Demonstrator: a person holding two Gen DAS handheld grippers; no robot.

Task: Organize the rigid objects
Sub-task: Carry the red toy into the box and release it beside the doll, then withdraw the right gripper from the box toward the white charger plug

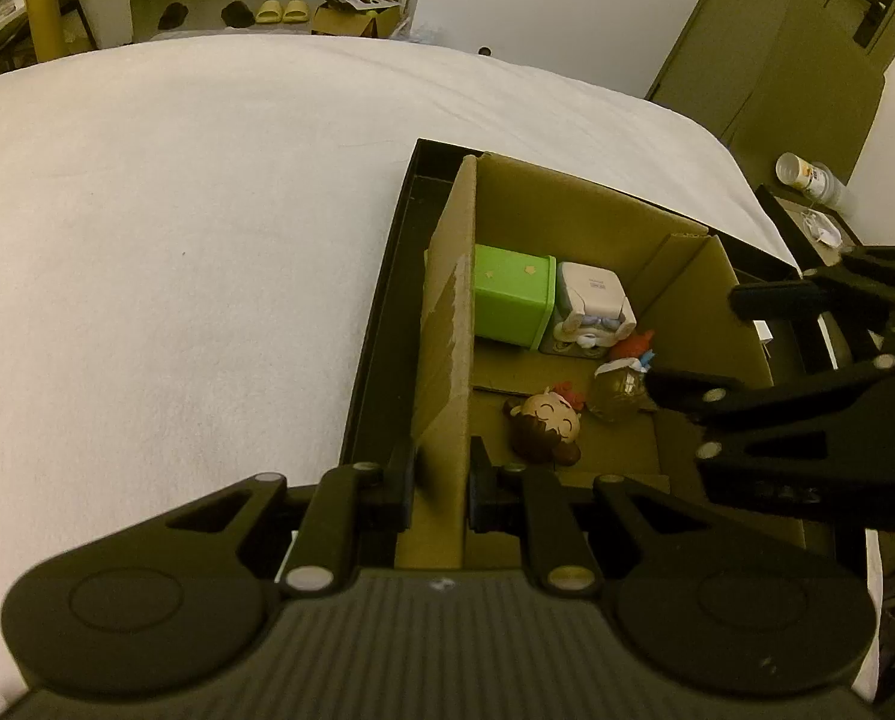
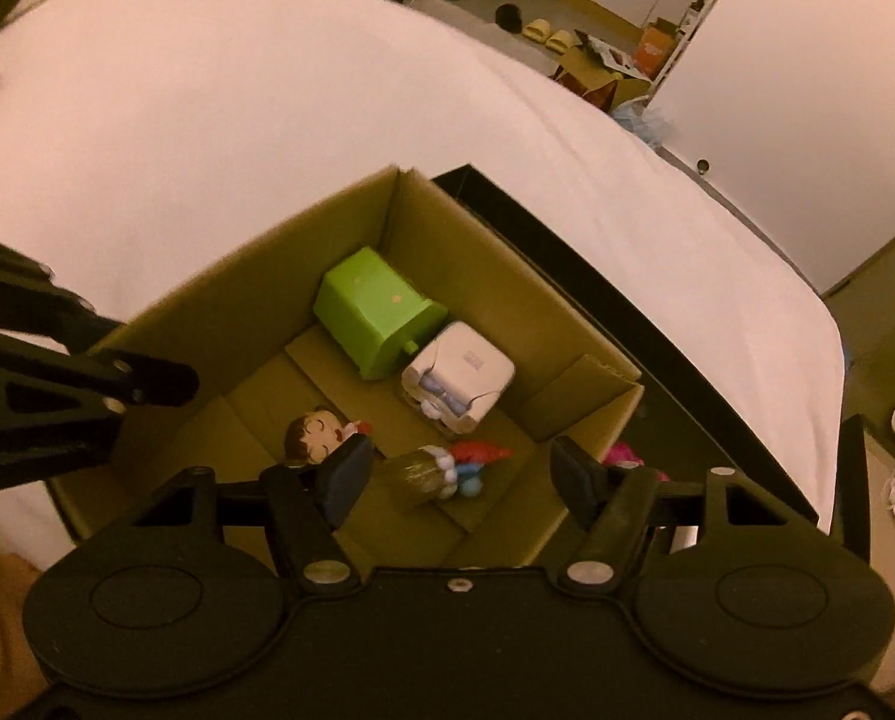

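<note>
A cardboard box (image 2: 465,252) sits inside a flat black tray (image 2: 675,372) on a bed with a white sheet (image 1: 177,228). The tray is at the bed's edge, by the side table (image 1: 807,210).

The left gripper (image 1: 441,489) is pinched tight on the box's wall (image 1: 447,360). One finger is outside the wall and one is inside. It grips the wall near the box's near corner.

The right gripper (image 2: 465,474) hangs over the near end of the box. Its jaws stand about half open, and nothing is pressed between them. A small toy with a see-through round body (image 2: 417,474) and a red and blue top lies on the box floor right under the gap.

A doll head (image 2: 315,432) with brown hair lies on the box floor just beside that toy, partly hidden by the right gripper's left finger (image 2: 345,474).

A green cube (image 2: 375,312) sits in the far corner of the box. A white cube (image 2: 459,375) sits just beside it, along the far wall.

Something pink (image 2: 621,455) peeks out past the box's wall, near the right gripper's other finger. I cannot tell what it is.
</note>
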